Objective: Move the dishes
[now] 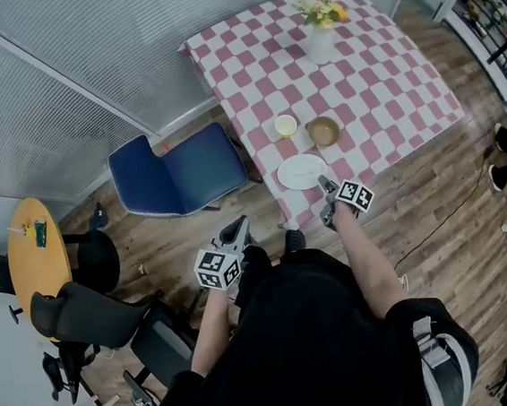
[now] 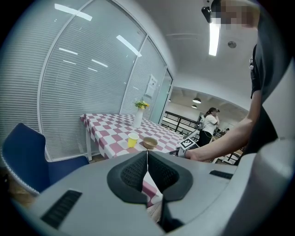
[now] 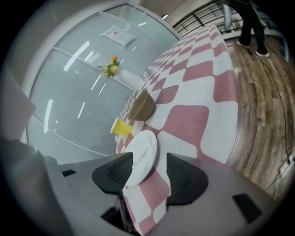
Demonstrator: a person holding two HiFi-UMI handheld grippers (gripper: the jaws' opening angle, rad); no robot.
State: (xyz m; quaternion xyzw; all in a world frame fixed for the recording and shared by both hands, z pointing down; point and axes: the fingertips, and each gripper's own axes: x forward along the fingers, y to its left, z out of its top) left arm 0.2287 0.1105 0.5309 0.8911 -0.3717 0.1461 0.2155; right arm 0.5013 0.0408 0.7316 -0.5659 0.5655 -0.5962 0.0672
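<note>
White plate [image 1: 302, 172] lies flat on the worktop [image 1: 384, 76], on the pink-and-white checked cloth near the edge closest to the person. Brown bowl [image 1: 323, 131] and yellow cup [image 1: 286, 125] stand just beyond it, side by side. White vase of flowers [image 1: 320, 42] is well apart at the far end.

Right gripper [image 1: 325, 184]: tips at the plate's near rim. In the right gripper view its fingers [image 3: 184, 177] stand released, well apart, with the plate [image 3: 140, 156] between them and resting on the cloth, not clamped. One pad covers the plate's near rim, so cannot tell whether it touches there.

Left gripper [image 1: 238, 226]: off the worktop, over the wood floor beside the blue chair [image 1: 178, 171]. Left gripper view shows its fingers [image 2: 133, 173] clenched together with nothing between them.

The cloth's hanging edge is cut off behind both grippers' bodies. The person's torso hides the lower arms in the head view
</note>
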